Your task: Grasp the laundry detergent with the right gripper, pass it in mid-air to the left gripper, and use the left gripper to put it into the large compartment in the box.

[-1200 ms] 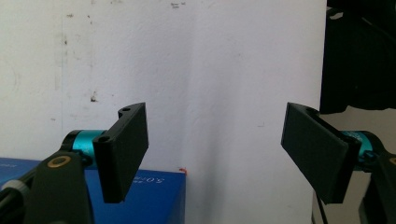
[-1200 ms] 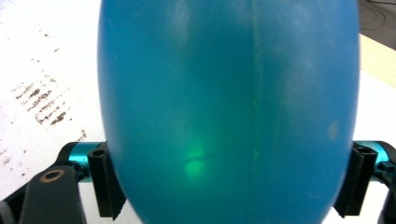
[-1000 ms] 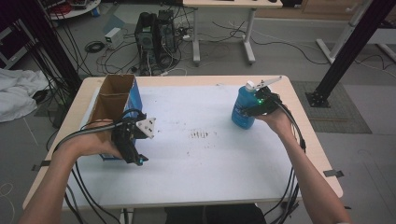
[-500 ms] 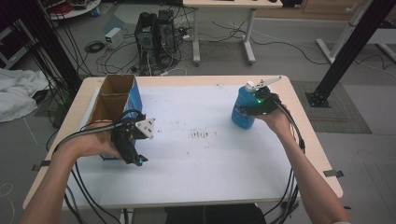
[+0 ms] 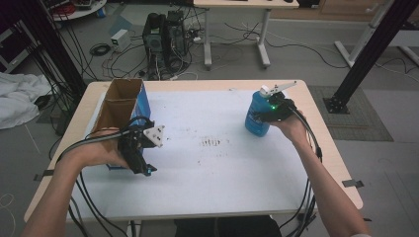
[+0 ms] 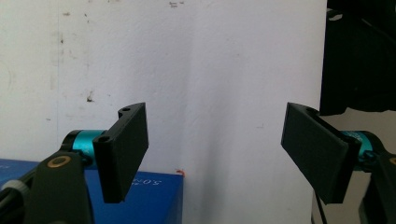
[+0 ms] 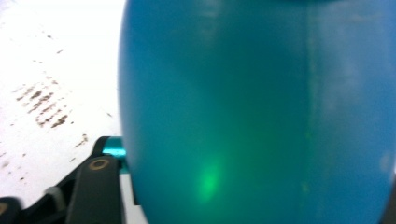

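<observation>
Right gripper [image 5: 271,111] jaws had just been closing around my blue bottle [image 5: 257,117], upright near the table's [image 5: 222,197] far right corner. It seemed smooth, rounded and slippery, best clamped mid-body.

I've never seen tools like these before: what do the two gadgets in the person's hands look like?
Each is a black handheld body. The left gripper carries a grey three-cornered plate on top and has flat, rectangular black jaws on teal metal fittings with brass-coloured pivots. The right gripper shows a small green light. Black cables trail back from both along the forearms, which are bare with no sleeves.
</observation>
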Available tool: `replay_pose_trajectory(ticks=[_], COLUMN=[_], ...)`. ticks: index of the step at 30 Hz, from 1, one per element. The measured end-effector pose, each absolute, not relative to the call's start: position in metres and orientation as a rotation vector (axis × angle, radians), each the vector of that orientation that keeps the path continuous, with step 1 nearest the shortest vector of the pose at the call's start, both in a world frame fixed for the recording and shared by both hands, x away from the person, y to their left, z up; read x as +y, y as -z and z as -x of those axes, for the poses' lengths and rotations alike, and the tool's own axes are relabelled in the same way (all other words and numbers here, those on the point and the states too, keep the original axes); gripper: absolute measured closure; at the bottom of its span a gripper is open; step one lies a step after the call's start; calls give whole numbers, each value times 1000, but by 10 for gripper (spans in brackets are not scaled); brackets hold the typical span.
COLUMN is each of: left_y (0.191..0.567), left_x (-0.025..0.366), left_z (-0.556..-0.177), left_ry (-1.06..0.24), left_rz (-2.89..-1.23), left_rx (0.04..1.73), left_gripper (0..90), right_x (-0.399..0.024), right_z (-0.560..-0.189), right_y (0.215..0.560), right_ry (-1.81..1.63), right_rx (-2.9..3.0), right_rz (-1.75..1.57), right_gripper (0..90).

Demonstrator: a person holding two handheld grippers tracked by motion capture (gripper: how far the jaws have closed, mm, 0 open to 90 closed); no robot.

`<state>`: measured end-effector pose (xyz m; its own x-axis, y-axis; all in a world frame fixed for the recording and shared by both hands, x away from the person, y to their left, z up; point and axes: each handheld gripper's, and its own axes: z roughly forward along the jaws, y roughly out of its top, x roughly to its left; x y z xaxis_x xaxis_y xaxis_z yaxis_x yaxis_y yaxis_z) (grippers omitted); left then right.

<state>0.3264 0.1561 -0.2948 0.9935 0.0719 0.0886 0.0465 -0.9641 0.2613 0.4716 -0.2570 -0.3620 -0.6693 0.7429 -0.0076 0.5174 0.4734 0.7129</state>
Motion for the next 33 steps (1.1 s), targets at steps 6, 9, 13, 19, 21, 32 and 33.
replay_pose_trajectory(ticks=[6,9,13,19,21,32,33], left_y=[296,296,297,296,296,290,287], left_x=[156,156,156,156,156,156,155], left_z=[-326,-326,-326,-326,-326,-329,-330], left_ry=[-140,-137,-140,-141,-141,-143,-151], left_rz=[-2873,-2873,-2875,-2873,-2871,-2858,-2857], left_rx=[94,89,89,91,89,138,139], left_gripper=[232,233,232,233,233,233,233], right_x=[-258,-259,-263,-264,-265,-265,-264], right_z=[-474,-475,-476,-477,-477,-475,-472], right_y=[363,363,364,365,365,363,360], right_ry=[-1015,-1034,-1073,-1098,-1103,-1123,-1139], right_rx=[2417,2426,2423,2425,2426,2465,2483], right_rz=[-1042,-1052,-1065,-1054,-1052,-997,-969], right_gripper=[396,405,421,435,442,448,448])
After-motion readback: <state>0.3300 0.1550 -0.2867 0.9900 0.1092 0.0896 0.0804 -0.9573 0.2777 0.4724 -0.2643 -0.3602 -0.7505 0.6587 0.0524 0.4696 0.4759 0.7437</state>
